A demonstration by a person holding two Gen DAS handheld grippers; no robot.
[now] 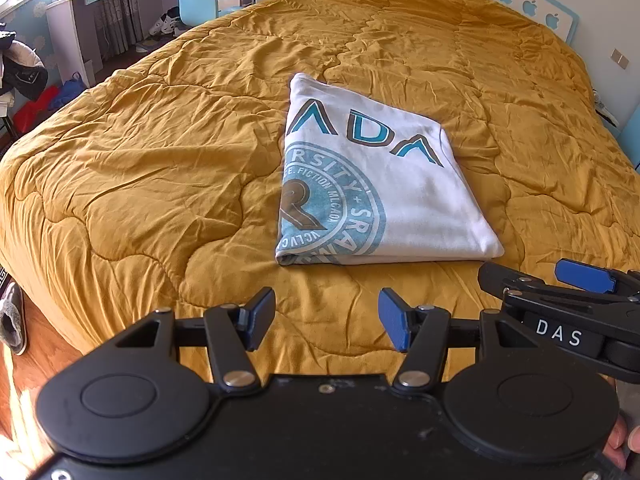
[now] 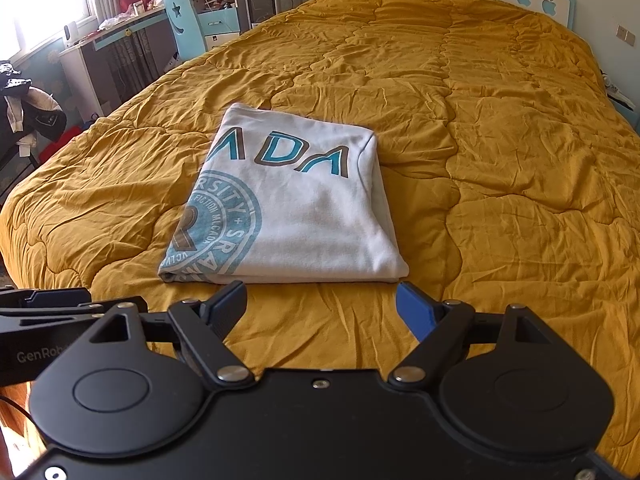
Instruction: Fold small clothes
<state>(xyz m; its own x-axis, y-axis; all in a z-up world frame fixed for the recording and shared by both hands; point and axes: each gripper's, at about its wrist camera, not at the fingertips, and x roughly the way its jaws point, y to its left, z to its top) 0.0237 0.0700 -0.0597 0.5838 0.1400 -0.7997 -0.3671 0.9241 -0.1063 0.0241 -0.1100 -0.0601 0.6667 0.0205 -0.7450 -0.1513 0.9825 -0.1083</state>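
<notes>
Both black two-finger grippers with blue pads, left (image 1: 327,318) and right (image 2: 321,312), hover side by side with jaws spread wide and empty, just short of a folded white T-shirt (image 1: 384,184) lying on a rumpled mustard-yellow quilted bedspread (image 1: 140,168). Its teal print reads "ADA" above a round seal lettered "RSITY". "DAS" marks the right tool's body; "GenRob" shows on the left's.

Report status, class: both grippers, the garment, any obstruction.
Left gripper and right gripper open, empty. White printed T-shirt folded flat on mustard quilt, untouched. Nothing in the way.
</notes>
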